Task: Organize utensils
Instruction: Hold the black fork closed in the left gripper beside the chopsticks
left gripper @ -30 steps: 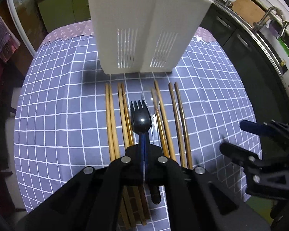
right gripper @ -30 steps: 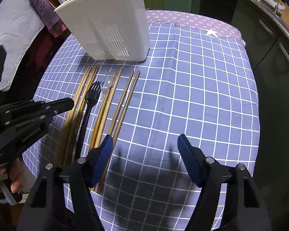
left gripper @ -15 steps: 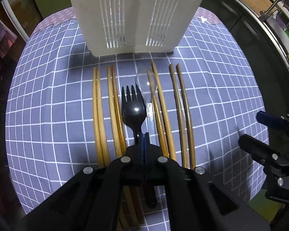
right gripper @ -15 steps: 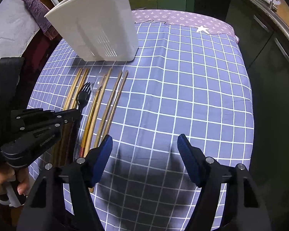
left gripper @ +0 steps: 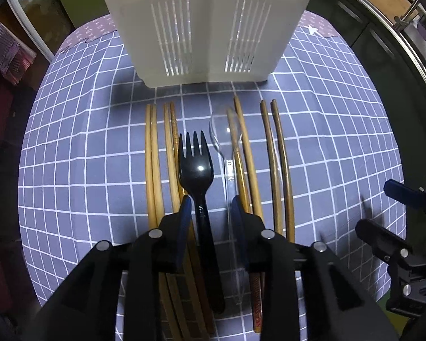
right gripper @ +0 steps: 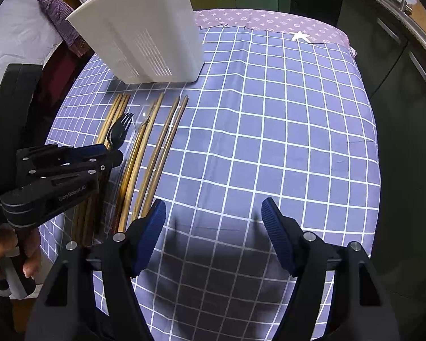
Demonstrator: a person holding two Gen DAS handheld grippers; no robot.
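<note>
A black plastic fork [left gripper: 196,167] lies on the checked cloth among several wooden chopsticks [left gripper: 153,164], tines toward a white slotted utensil holder [left gripper: 207,25]. A clear plastic spoon [left gripper: 224,136] lies just right of it. My left gripper [left gripper: 211,211] is open, its fingers on either side of the fork's handle, low over it. In the right wrist view the fork [right gripper: 119,132], chopsticks [right gripper: 159,153] and holder [right gripper: 144,34] are at the left. My right gripper [right gripper: 214,221] is open and empty above bare cloth.
The table has a blue-and-white checked cloth [right gripper: 284,130] with a mauve patterned strip [right gripper: 264,22] at its far edge. Dark cabinets and a counter rail [left gripper: 397,39] stand to the right. My left gripper's body [right gripper: 56,176] shows at the left of the right wrist view.
My left gripper was shut around the fork's handle and has opened; the fork now lies on the chopsticks. The left gripper also moved closer to the holder. The right gripper stayed open.
</note>
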